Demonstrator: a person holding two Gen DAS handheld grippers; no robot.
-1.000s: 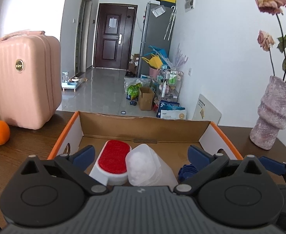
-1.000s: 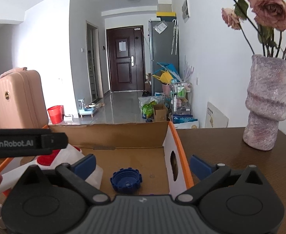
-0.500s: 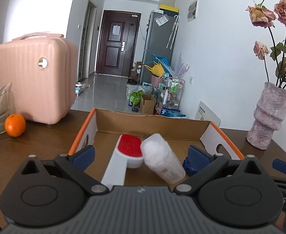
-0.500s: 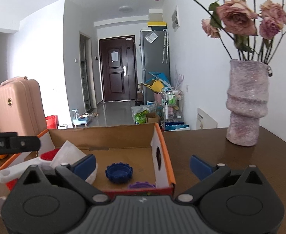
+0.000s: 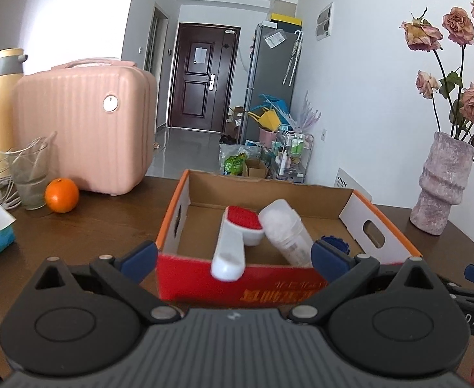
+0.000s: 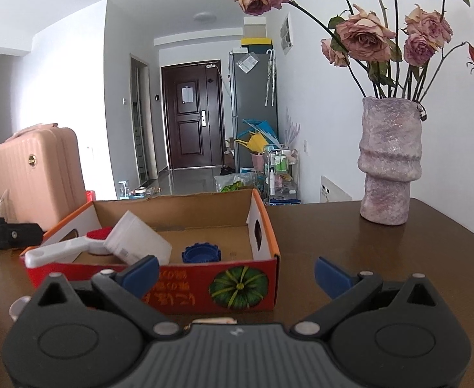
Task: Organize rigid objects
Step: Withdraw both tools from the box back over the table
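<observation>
Both grippers hung in front of the cardboard box [image 5: 379, 241], each with its fingers spread wide and nothing between them: the left gripper [image 5: 233, 255] faced the box's red front wall, and the right gripper [image 6: 237, 271] sat near the front right corner, by the printed pumpkin. Inside the box lay a white brush [image 5: 233, 242] with red bristles, its handle poking out over the front wall, a clear plastic bottle [image 5: 287, 231] leaning just beside it, and a blue cap [image 6: 201, 253] flat on the box floor. Judging by this, the sorting looked largely done.

If the brush were to be settled, the handle would be the part to take, nipped near its free end and slid forward so the head did not knock the bottle. An orange [image 5: 61, 195], a drinking glass [image 5: 30, 174] and a pink case [image 5: 85, 129] stood on the table [image 6: 382, 252] well apart from the box, with a vase [image 6: 388, 161] to the right.
</observation>
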